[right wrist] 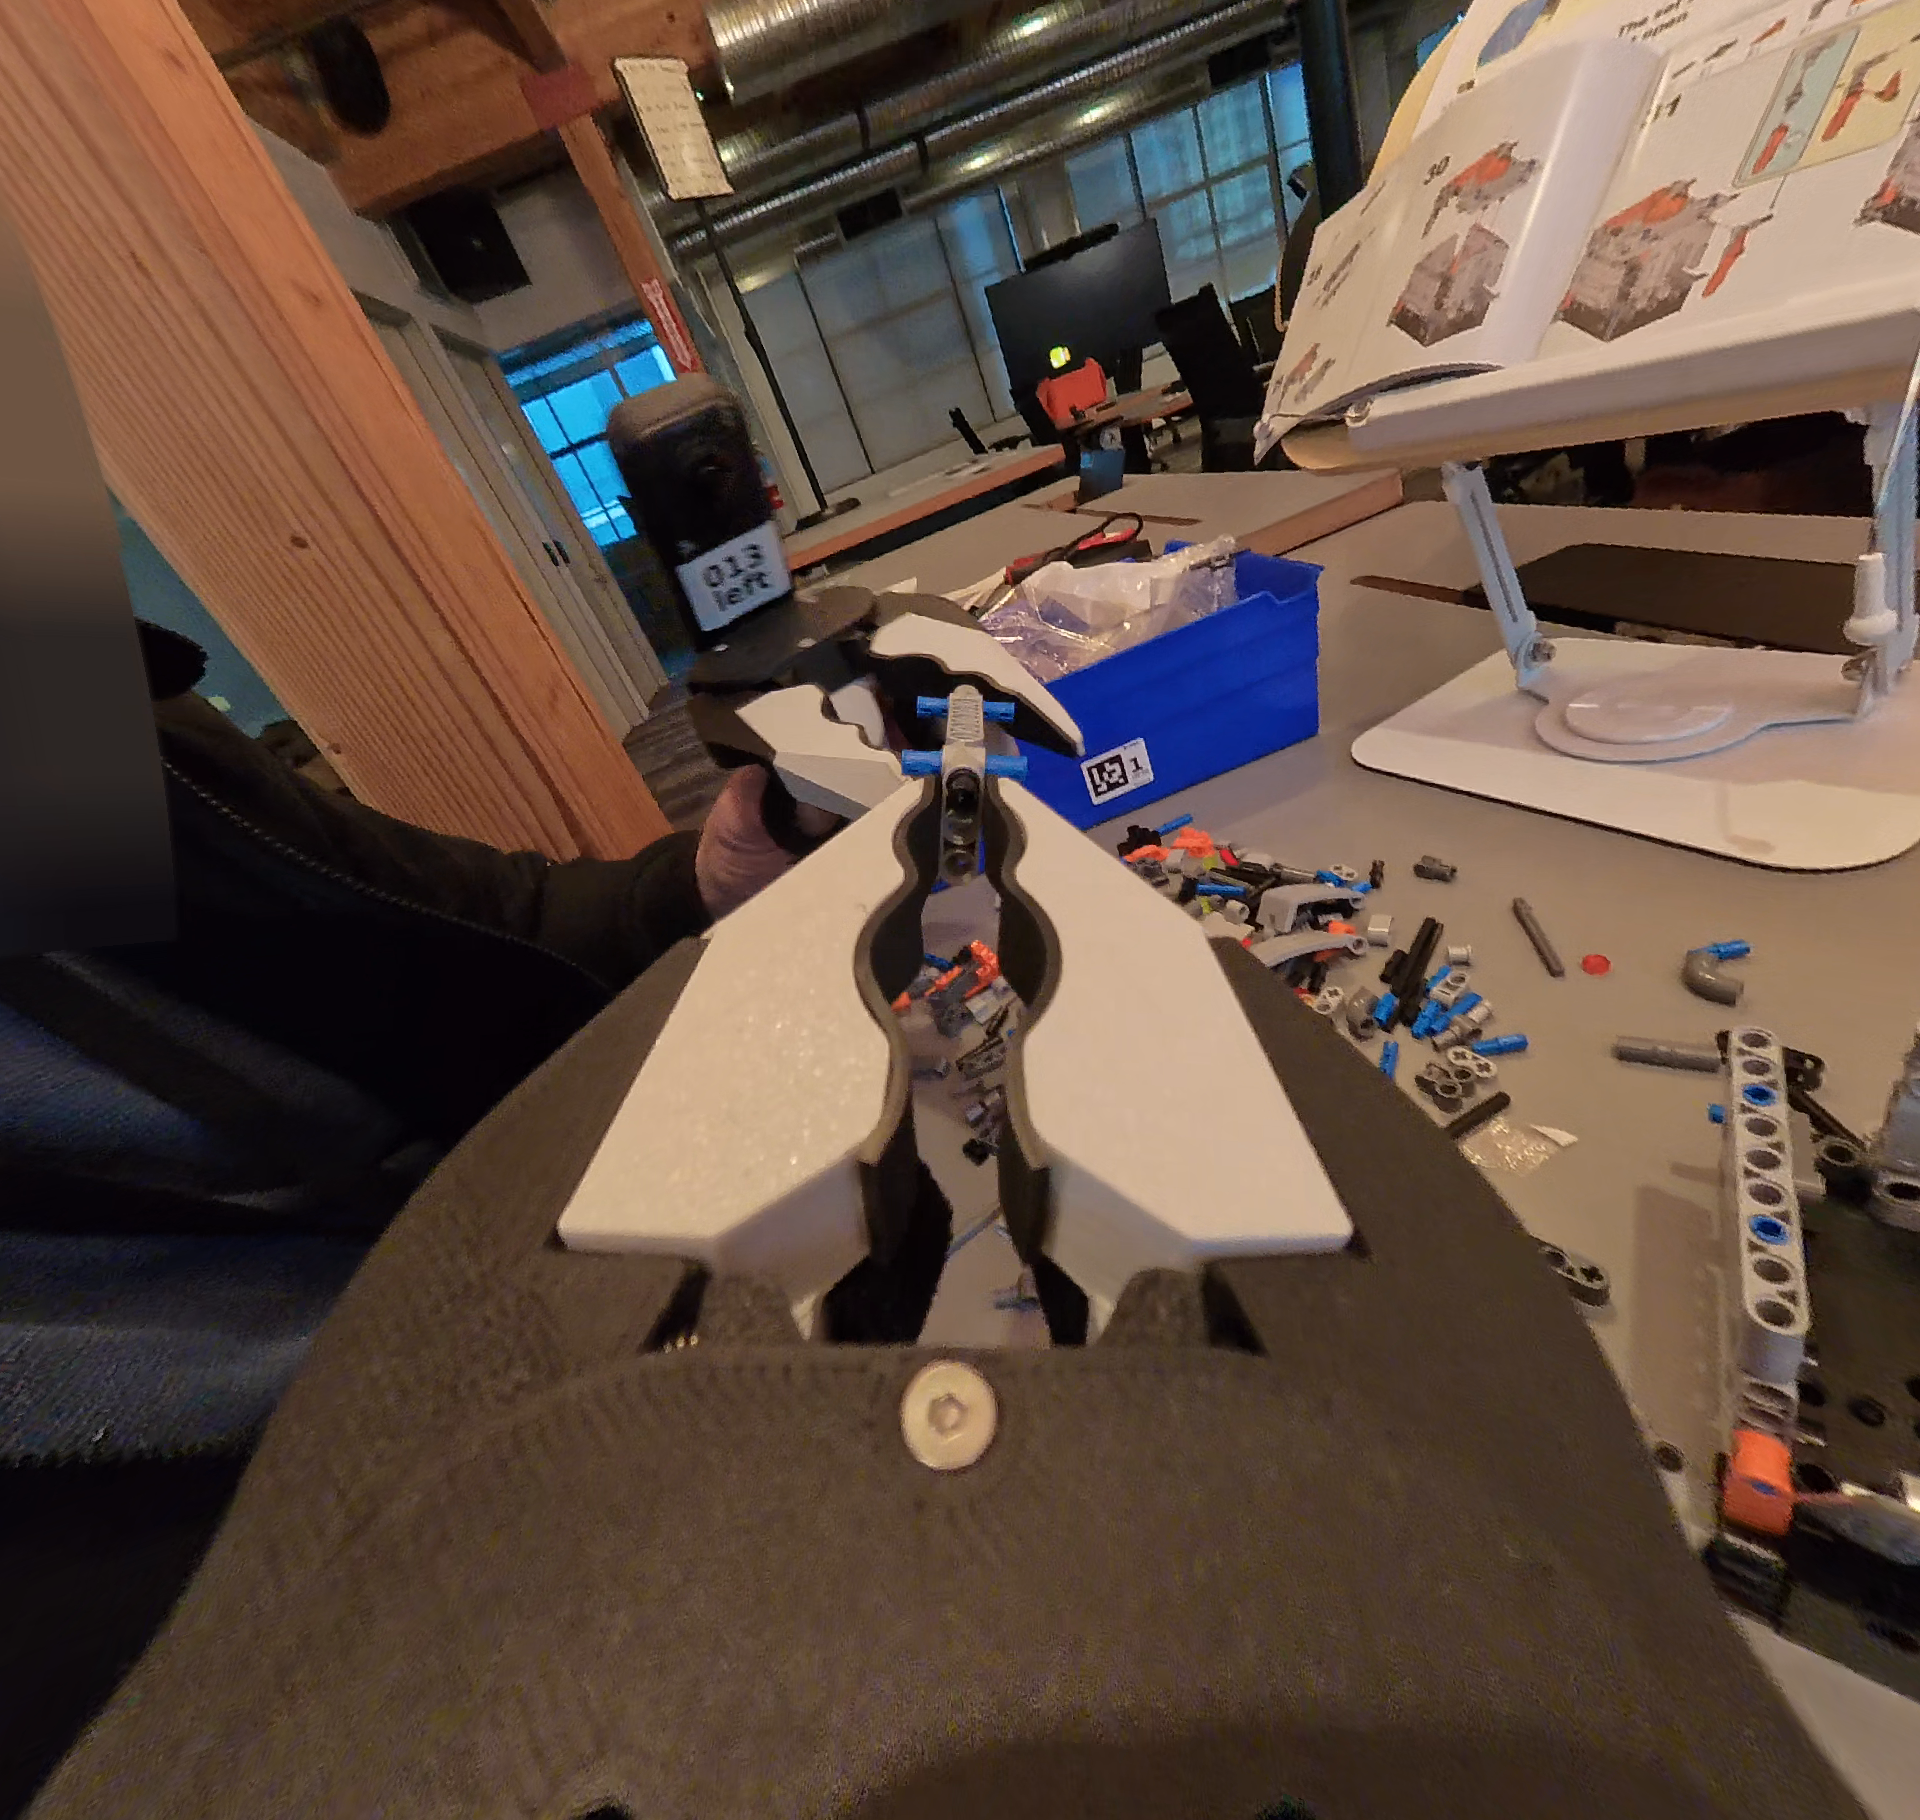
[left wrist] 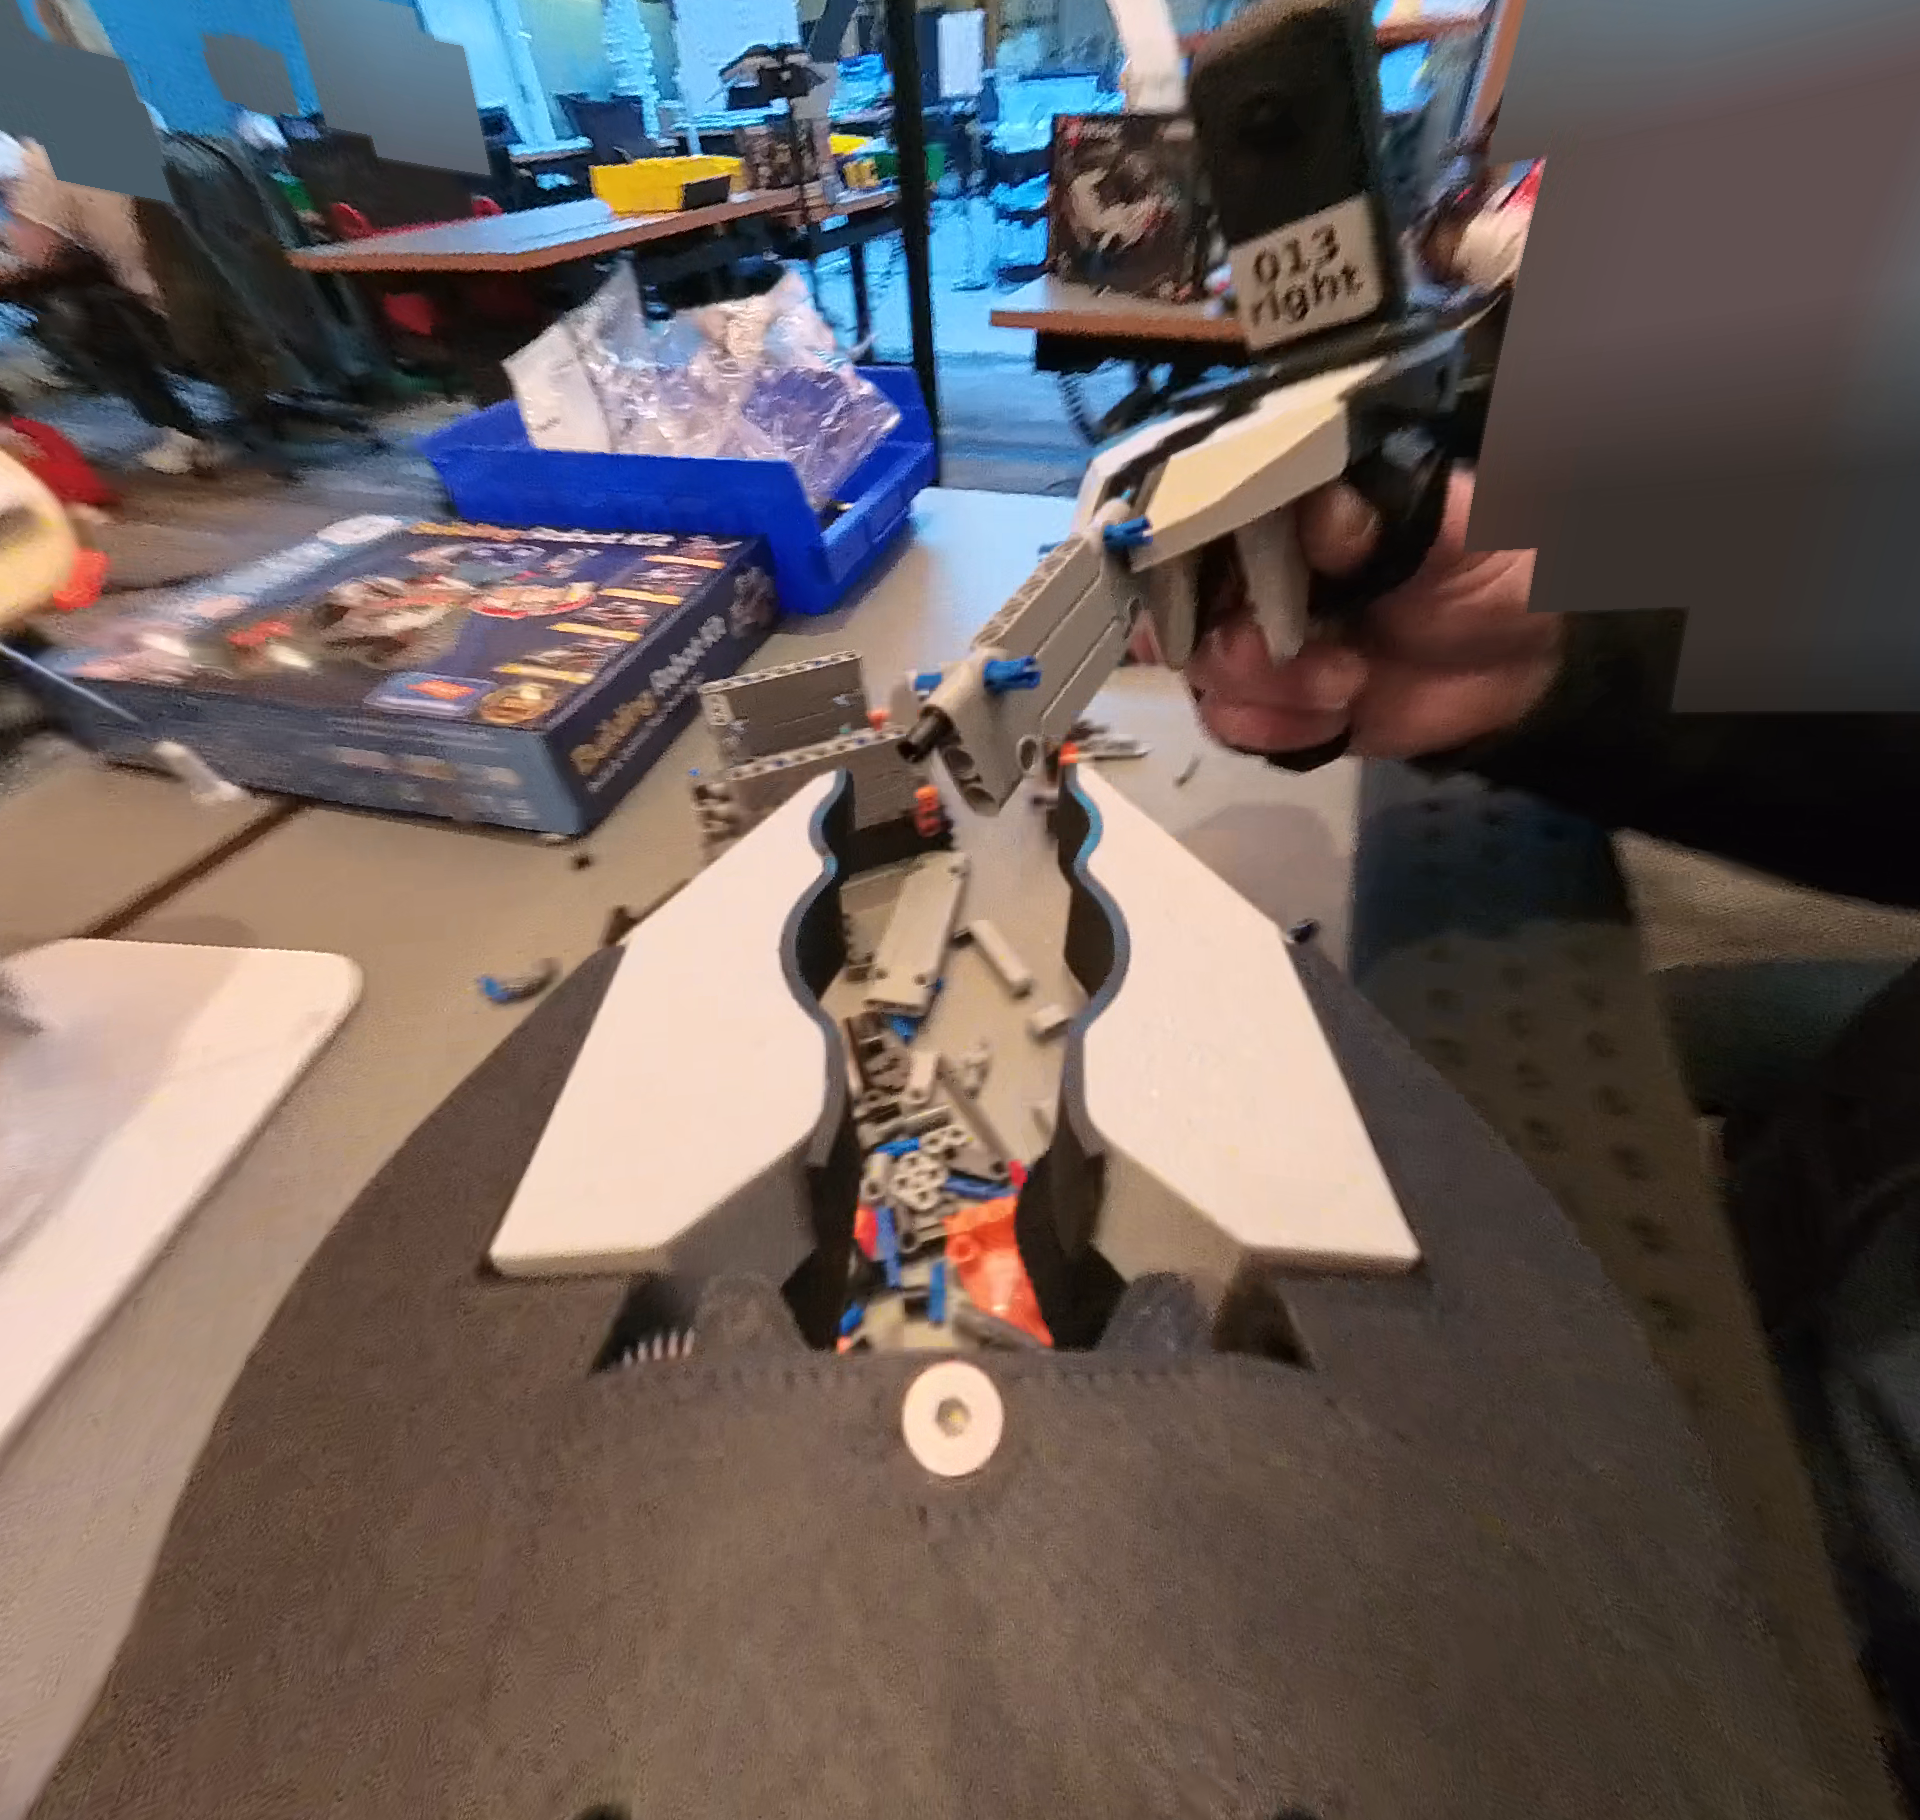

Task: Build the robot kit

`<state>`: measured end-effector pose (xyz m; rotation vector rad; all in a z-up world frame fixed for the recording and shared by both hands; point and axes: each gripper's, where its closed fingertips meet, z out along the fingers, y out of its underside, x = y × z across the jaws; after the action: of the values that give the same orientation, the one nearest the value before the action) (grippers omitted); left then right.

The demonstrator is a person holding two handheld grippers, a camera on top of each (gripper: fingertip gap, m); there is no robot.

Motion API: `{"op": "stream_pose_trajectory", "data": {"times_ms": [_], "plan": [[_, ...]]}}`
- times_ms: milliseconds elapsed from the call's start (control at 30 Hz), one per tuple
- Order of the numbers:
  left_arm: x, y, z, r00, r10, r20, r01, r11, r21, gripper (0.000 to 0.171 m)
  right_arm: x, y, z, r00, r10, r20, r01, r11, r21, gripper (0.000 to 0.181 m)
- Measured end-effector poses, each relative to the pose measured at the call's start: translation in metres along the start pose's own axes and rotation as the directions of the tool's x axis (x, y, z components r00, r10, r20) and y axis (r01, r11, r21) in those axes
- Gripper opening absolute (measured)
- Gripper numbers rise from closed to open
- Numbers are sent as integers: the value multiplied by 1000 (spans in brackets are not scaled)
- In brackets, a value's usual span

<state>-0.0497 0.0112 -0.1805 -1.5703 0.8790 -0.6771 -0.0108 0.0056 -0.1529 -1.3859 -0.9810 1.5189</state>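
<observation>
1. The right hand-held gripper point(right wrist: 961, 814) is clenched on a grey studless beam assembly point(right wrist: 962, 783) with blue pins, held above the worktop point(right wrist: 1558, 897).
2. The left hand-held gripper point(left wrist: 956, 794) is spread wide and grasps nothing; the assembly's tip sits just at its fingertips, contact unclear.
3. Loose plastic pieces point(right wrist: 1382, 981), grey, black, blue and orange, litter the matte grey worktop.
4. A blue bin point(right wrist: 1195, 700) holds crumpled clear bags point(right wrist: 1101, 596).
5. A printed box point(left wrist: 416, 658) lies flat; an open instruction booklet point(right wrist: 1621, 191) rests on a white stand.
</observation>
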Motion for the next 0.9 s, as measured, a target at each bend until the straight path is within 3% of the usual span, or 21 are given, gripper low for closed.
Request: {"op": "stream_pose_trajectory", "data": {"times_ms": [100,133,167,300,467,533,700,900], "plan": [[4,-1,1,982,-151,-111,156,987,32,36,-2,-1,4,1000,1,5,-1,1000,22,5],[7,-4,0,972,-178,-153,187,981,49,28,-2,0,5,1000,2,6,-2,1000,24,5],[10,-8,-2,962,-197,-190,214,974,74,18,-2,0,6,1000,2,4,-2,1000,31,5],[15,-18,-8,932,-235,-275,277,952,126,12,-4,1,7,1000,14,21,-15,999,49,6],[23,-24,-12,925,-208,-318,264,954,144,5,-4,12,4,999,18,27,-17,1000,-15,10],[25,-26,-14,921,-202,-333,263,953,150,5,-1,13,-2,1000,14,9,-14,999,-48,20],[33,-17,-10,918,-185,-350,224,972,73,5,6,-3,-23,986,-144,-87,132,982,-132,27],[47,1,1,917,-159,-365,155,987,-40,5,-20,16,0,978,-206,42,208,911,-356,28]]}}
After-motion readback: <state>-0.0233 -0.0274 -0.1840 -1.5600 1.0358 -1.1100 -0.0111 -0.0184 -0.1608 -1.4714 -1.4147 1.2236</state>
